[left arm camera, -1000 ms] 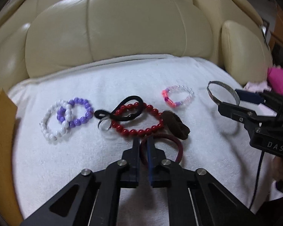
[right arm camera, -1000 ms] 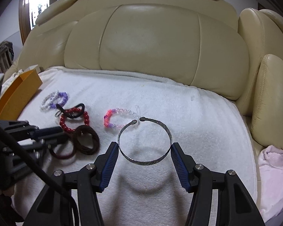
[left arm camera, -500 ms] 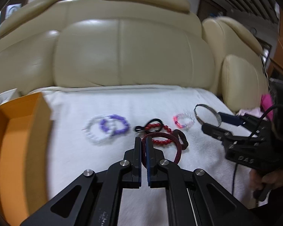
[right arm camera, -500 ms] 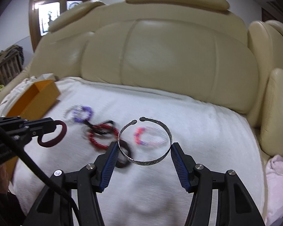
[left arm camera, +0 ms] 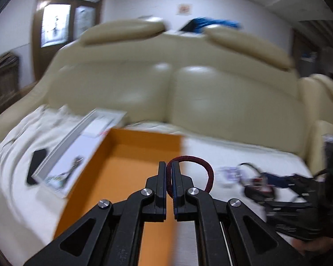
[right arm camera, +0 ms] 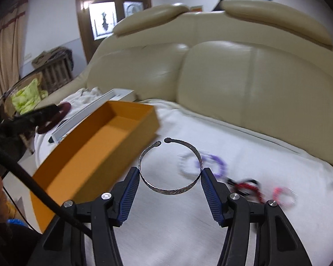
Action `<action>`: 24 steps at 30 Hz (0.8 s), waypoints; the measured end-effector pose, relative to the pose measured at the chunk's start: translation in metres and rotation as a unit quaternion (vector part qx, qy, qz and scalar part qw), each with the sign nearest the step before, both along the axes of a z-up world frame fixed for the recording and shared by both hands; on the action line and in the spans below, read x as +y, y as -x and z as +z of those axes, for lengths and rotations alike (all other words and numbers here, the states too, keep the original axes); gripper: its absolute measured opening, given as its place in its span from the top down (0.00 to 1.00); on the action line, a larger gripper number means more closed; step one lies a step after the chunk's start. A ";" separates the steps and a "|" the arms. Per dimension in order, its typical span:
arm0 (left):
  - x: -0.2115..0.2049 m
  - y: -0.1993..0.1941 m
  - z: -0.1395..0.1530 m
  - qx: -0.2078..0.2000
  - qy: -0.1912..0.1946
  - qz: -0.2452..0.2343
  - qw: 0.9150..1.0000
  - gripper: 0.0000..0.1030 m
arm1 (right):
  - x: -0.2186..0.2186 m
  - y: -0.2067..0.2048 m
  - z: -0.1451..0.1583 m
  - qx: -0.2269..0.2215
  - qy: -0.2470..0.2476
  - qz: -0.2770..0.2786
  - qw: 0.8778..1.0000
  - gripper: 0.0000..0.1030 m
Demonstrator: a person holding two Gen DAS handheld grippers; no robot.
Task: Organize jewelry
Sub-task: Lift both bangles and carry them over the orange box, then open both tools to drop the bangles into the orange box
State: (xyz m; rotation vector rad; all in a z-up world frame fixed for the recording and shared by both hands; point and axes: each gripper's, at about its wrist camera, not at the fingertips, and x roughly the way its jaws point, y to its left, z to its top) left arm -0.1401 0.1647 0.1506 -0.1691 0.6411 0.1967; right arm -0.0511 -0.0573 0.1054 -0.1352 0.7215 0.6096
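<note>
My left gripper [left arm camera: 169,167] is shut on a dark red hair tie [left arm camera: 207,173] and holds it in the air over the right edge of the open orange box [left arm camera: 126,166]. It also shows in the right wrist view [right arm camera: 45,113], left of the box [right arm camera: 95,146]. My right gripper [right arm camera: 169,174] is shut on a silver cuff bracelet [right arm camera: 173,191], held flat above the white towel [right arm camera: 188,232], just right of the box. Purple and white bead bracelets [right arm camera: 213,161], a red bead bracelet [right arm camera: 246,187] and a pink one [right arm camera: 282,196] lie blurred on the towel.
A cream leather sofa back [right arm camera: 233,84] stands behind the towel. A white lid or tray [left arm camera: 82,130] and a black phone [left arm camera: 36,163] lie left of the box. My right gripper [left arm camera: 286,190] shows blurred at the right of the left wrist view.
Both grippers have swung left toward the orange box. The left one has carried the hair tie from above the jewelry pile to above the box. The right one still holds the cuff.
</note>
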 end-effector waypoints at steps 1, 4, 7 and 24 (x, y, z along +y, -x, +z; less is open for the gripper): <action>0.015 -0.006 -0.013 0.020 0.011 0.018 1.000 0.96 | 0.015 -0.004 0.001 0.011 0.002 0.008 1.000 0.41; 0.050 -0.023 -0.053 0.082 0.045 0.060 0.994 0.96 | 0.058 -0.019 0.005 0.035 0.015 0.017 0.999 0.41; 0.067 -0.029 -0.072 0.109 0.071 0.074 0.989 0.96 | 0.097 -0.038 0.007 0.060 0.019 0.029 0.998 0.41; 0.111 -0.034 -0.112 0.168 0.111 0.174 0.964 0.72 | 0.246 -0.128 -0.065 0.226 0.064 0.002 0.972 0.37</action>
